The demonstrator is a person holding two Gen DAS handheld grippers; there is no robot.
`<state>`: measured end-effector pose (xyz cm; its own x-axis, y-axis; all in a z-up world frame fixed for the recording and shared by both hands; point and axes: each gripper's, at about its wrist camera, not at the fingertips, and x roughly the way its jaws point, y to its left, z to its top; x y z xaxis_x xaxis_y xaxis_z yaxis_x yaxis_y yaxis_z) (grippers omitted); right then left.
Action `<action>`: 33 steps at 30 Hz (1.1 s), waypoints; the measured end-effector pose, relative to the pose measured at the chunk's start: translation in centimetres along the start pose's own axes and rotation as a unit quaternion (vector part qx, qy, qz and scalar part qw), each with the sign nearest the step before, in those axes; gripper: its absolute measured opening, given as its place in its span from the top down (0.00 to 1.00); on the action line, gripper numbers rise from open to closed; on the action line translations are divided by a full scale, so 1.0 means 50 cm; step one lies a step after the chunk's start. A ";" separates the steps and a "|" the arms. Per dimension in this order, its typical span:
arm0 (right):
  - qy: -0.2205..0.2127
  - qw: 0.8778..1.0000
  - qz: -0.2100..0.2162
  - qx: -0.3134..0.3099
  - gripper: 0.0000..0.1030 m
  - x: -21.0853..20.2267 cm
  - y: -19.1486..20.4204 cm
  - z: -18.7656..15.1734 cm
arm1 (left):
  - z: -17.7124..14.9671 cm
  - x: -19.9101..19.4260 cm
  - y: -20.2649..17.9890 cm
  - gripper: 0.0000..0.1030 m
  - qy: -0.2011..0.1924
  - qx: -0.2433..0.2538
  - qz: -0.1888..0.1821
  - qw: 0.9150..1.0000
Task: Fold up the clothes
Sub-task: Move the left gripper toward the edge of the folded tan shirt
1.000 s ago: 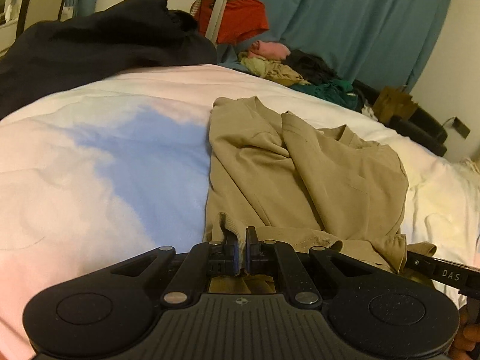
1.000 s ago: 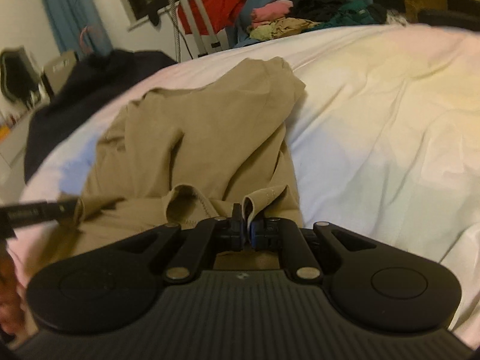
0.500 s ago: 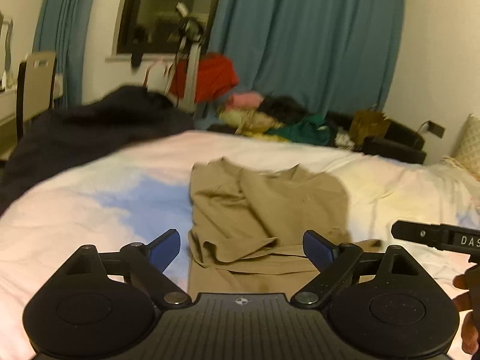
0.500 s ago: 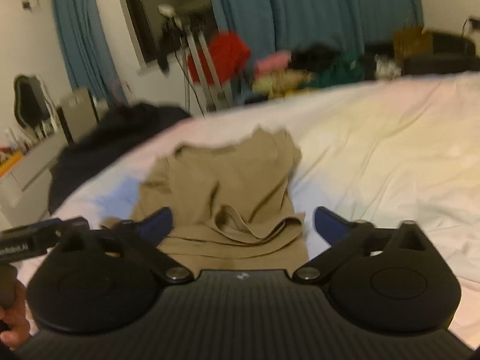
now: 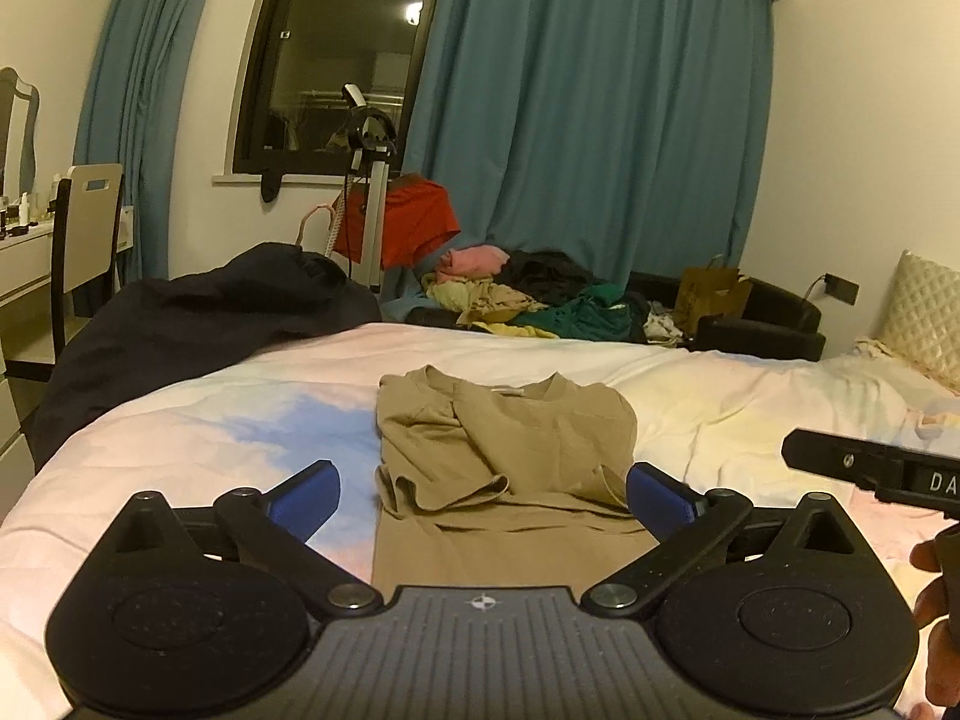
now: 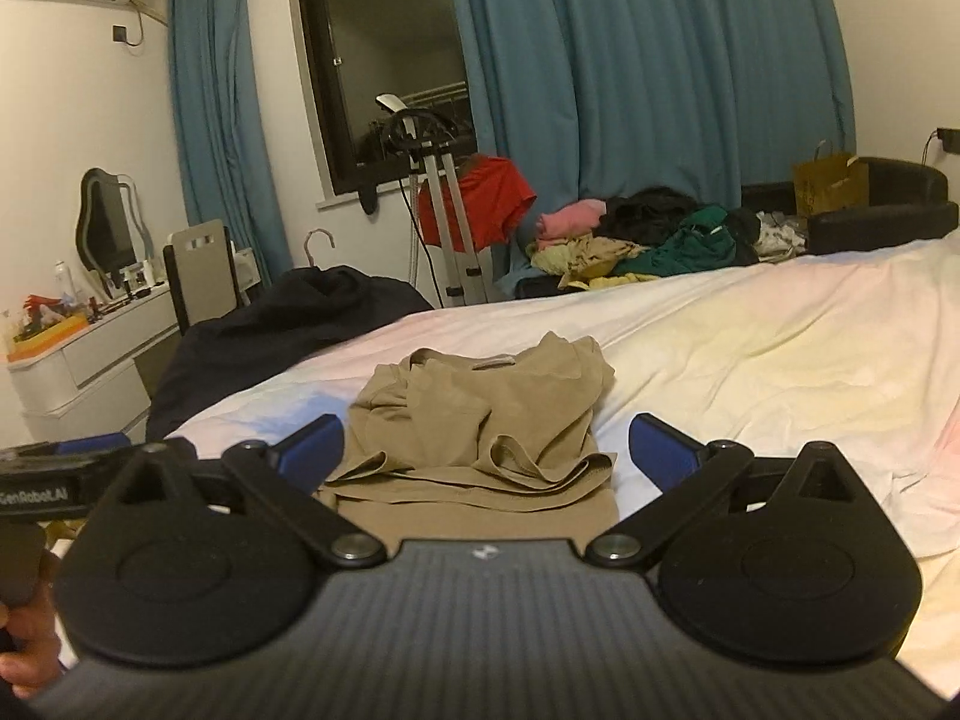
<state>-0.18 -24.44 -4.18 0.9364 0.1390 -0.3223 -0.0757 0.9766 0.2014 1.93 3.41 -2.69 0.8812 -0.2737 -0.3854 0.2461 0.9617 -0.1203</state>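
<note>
Left wrist view: we find the left gripper (image 5: 483, 495) with its jaws spread wide, having just been opening, and nothing between them. Its blue pads (image 5: 306, 495) touch no cloth. Beyond the fingertips the tan shirt (image 5: 510, 450) lies partly folded on the bed sheet (image 5: 750, 414), sleeves turned in over the body. Right of the shirt we note the other tool's black bar and part of a hand (image 5: 936, 612).

Right wrist view: we find the right gripper (image 6: 486, 453) likewise parted wide, gripping nothing, clear of the fabric. The shirt lies just ahead of it on the sheet, collar at the far end. Left of the shirt a dark garment (image 6: 288, 324) is heaped; beyond the shirt, off the bed, a clothes pile (image 6: 648, 240).
</note>
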 end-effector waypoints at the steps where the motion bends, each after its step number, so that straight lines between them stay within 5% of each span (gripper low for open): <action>1: 0.000 1.000 0.000 -0.001 0.00 0.002 0.001 -0.001 | -0.002 0.001 0.002 0.01 0.002 -0.001 0.000 1.000; 18: 0.016 1.000 -0.020 -0.006 0.00 0.044 -0.003 -0.030 | -0.033 0.057 0.013 0.01 0.030 0.000 0.022 0.999; 22: 0.013 1.000 -0.022 -0.004 0.00 0.040 -0.005 -0.030 | -0.057 0.075 0.025 0.01 0.069 -0.029 0.018 0.997; 29: 0.018 0.999 -0.029 0.002 0.00 0.039 -0.012 -0.034 | -0.109 0.120 0.065 0.01 0.172 -0.105 0.013 0.979; 33: 0.022 0.999 -0.032 0.002 0.00 0.040 -0.014 -0.034 | -0.141 0.151 0.096 0.02 0.229 -0.157 0.021 0.961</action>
<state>1.18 -24.59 -6.53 0.9232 0.0835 -0.3751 -0.0150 0.9832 0.1821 6.91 5.89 -12.64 0.6007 -0.2802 -0.7488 0.0176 0.9410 -0.3380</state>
